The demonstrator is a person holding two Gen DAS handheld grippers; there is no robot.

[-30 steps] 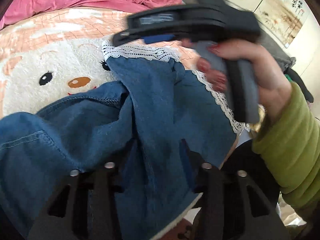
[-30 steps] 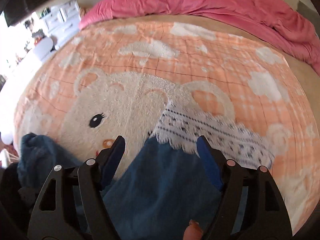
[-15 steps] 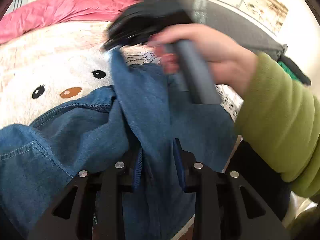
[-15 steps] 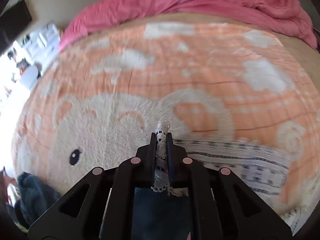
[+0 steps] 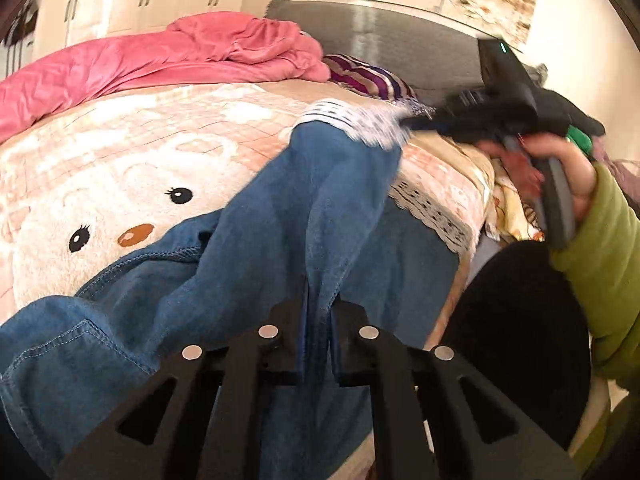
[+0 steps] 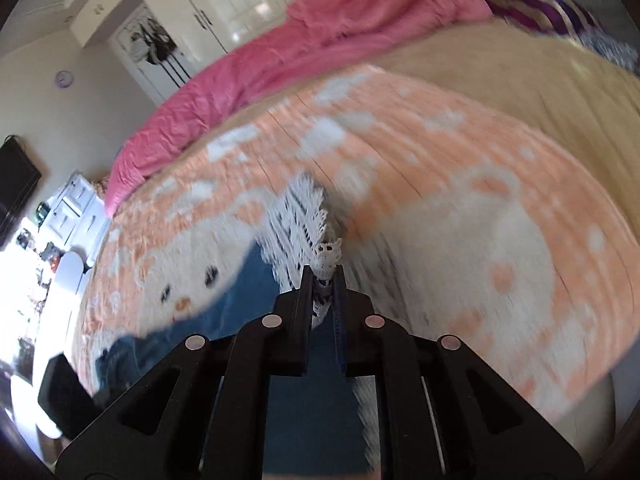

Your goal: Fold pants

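Blue denim pants [image 5: 304, 216] with white lace hems lie on the bear-print blanket [image 5: 120, 168]. My left gripper [image 5: 318, 304] is shut on a fold of the denim near the middle of the pants. My right gripper [image 6: 323, 280] is shut on the lace hem [image 6: 328, 254] of one leg and holds it lifted above the bed; it also shows in the left wrist view [image 5: 416, 122], pulling that leg up and to the right. The other leg's lace hem [image 5: 432, 216] lies flat near the bed's right edge.
A pink duvet [image 5: 160, 60] is bunched along the far side of the bed, with a striped pillow [image 5: 368, 76] and grey headboard [image 5: 400, 36] behind. The bed edge [image 5: 472, 248] is at the right. White furniture [image 6: 60, 232] stands beyond the bed's left side.
Both grippers have closed, the left on the denim and the right on the lace hem. The right gripper has lifted the leg up and away to the right, stretching the fabric.
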